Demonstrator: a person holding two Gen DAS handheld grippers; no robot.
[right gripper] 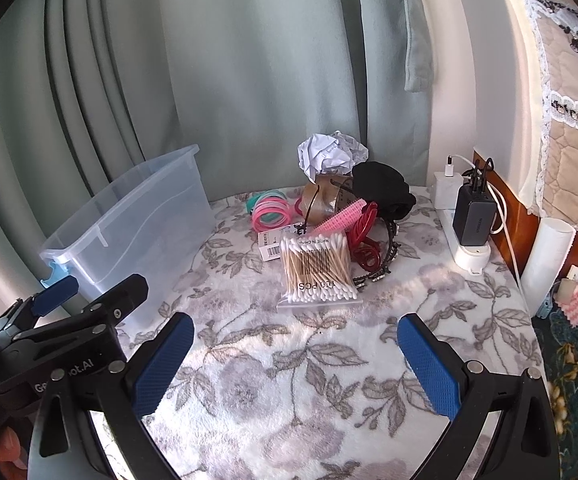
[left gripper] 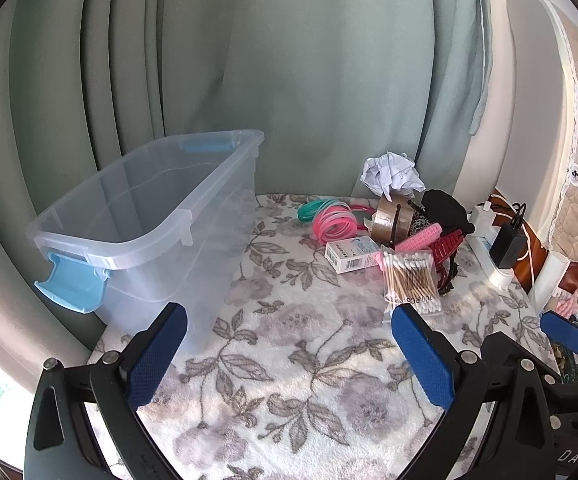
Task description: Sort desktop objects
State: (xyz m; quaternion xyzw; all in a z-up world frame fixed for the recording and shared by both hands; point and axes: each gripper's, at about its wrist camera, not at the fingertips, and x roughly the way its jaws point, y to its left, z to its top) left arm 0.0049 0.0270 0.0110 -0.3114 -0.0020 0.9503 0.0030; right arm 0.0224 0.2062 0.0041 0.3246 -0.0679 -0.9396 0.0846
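Note:
A clear plastic bin [left gripper: 149,220] with blue latches stands empty at the left; it also shows in the right wrist view [right gripper: 137,216]. A pile lies at the back right: a bag of cotton swabs [left gripper: 411,278] [right gripper: 316,270], a white box [left gripper: 353,254], pink and teal rings [left gripper: 335,220] [right gripper: 271,212], a tape roll [left gripper: 393,218], a pink comb [right gripper: 339,216], a red hair clip [right gripper: 365,240], black cloth [right gripper: 383,190] and crumpled paper [left gripper: 391,172] [right gripper: 329,154]. My left gripper [left gripper: 289,356] is open and empty over the cloth. My right gripper [right gripper: 295,368] is open and empty, short of the swabs.
A floral cloth [right gripper: 289,380] covers the table. A white power strip with chargers and cables [right gripper: 469,216] lies along the right edge beside a white tube [right gripper: 549,264]. Green curtains hang behind. The left gripper's body [right gripper: 69,332] shows at the right view's lower left.

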